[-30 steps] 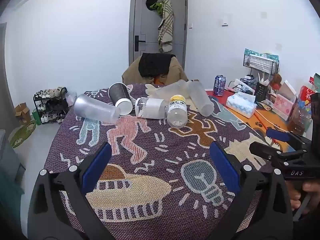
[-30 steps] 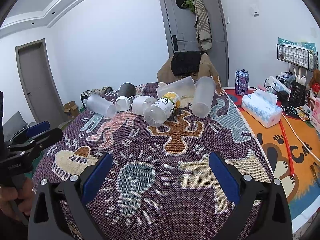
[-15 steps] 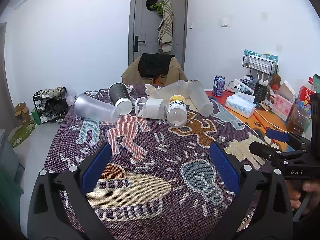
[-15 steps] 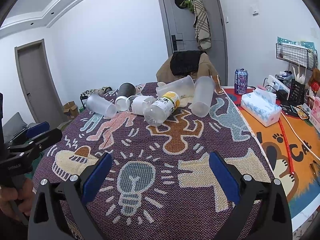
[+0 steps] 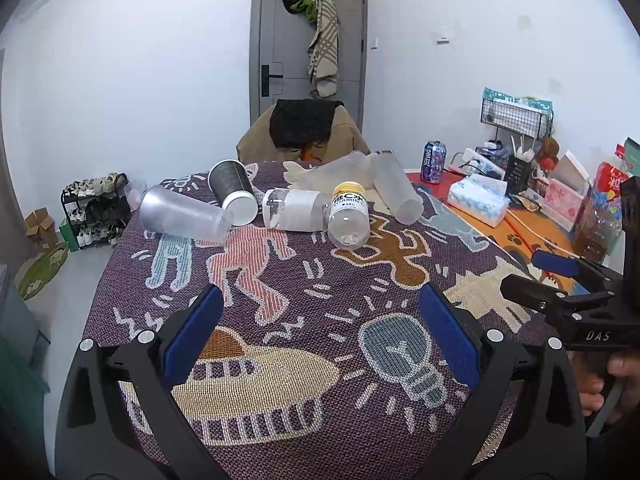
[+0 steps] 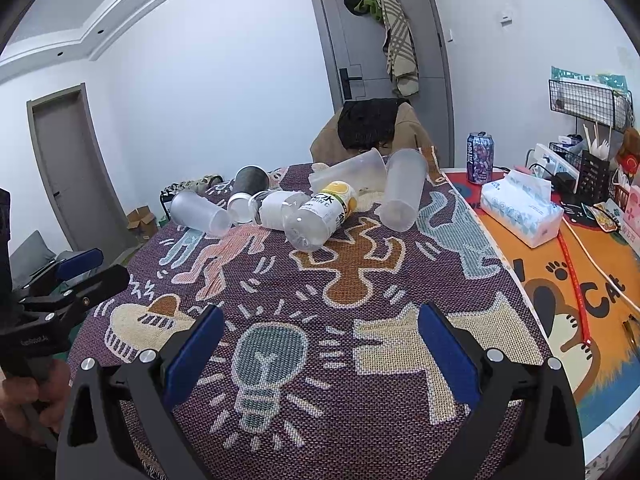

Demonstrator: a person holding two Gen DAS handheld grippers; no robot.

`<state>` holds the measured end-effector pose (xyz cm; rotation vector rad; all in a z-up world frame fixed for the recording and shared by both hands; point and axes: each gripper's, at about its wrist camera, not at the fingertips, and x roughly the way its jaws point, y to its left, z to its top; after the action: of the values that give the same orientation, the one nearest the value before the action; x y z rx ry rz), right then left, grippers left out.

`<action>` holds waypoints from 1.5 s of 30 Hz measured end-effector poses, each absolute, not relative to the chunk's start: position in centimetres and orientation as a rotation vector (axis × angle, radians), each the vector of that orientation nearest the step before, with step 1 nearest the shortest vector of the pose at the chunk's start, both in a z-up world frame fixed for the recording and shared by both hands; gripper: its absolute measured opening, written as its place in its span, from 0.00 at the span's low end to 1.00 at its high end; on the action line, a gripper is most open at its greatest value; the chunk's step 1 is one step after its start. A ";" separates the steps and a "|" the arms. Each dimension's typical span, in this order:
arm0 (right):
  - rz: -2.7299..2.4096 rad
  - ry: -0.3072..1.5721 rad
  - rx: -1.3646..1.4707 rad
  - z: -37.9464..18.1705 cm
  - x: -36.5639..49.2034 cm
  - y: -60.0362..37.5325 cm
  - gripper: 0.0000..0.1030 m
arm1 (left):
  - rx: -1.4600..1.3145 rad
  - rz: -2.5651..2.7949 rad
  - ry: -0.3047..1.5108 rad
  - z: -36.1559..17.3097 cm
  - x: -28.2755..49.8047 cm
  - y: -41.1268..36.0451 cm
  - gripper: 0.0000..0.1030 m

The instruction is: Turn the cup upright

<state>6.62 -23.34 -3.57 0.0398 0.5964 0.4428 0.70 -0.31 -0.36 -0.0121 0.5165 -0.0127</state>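
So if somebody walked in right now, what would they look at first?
Probably the heap of tipped-over cups and bottles at the far end of the colorful cartoon tablecloth, like the bottle with the yellow cap and the tall frosted cup lying beside it. Then the two black grippers with blue pads, the left gripper and the right gripper, both open over the near end, holding nothing.
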 end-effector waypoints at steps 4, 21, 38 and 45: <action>0.429 0.606 0.061 -3.7 7.4 -24.1 0.93 | 0.038 -0.022 0.527 -0.3 1.8 -0.7 0.95; 0.367 0.603 0.190 -4.7 11.5 -27.9 0.93 | 0.100 -0.108 0.635 0.4 9.3 -2.2 0.95; 0.307 0.631 0.279 -5.3 15.4 -31.0 0.93 | 0.227 -0.187 0.700 1.9 16.8 -4.7 0.94; 0.269 0.667 0.337 -5.3 17.4 -31.7 0.93 | 0.279 -0.195 0.718 2.5 20.7 -5.1 0.89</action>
<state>17.40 -31.70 -5.31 0.3371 0.6667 0.2686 20.74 -5.12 2.50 0.2794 0.7182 -0.1951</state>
